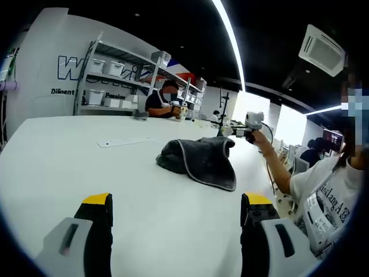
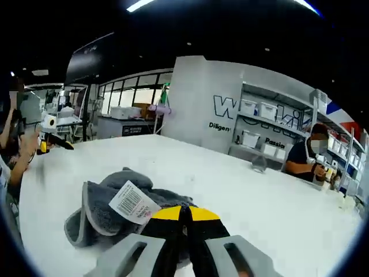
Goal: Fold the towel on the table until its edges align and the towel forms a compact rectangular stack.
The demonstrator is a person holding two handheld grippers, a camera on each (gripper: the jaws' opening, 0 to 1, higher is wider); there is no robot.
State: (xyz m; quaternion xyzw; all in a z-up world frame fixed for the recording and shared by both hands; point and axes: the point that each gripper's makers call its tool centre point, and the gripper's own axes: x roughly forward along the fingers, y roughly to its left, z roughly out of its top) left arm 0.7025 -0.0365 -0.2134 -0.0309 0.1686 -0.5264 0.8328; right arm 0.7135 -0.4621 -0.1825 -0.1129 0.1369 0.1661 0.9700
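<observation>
Left claw [image 1: 176,216] apart, right claw [image 2: 185,214] together — one crumpled towel [image 1: 202,160], one table [image 1: 69,167].

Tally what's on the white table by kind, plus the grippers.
Crumpled grey towel with pale edging and a barcode tag: 1
Flat white strip lying on the table: 1
Yellow-tipped grippers: 2, left gripper open, right gripper shut
Total: 4
</observation>
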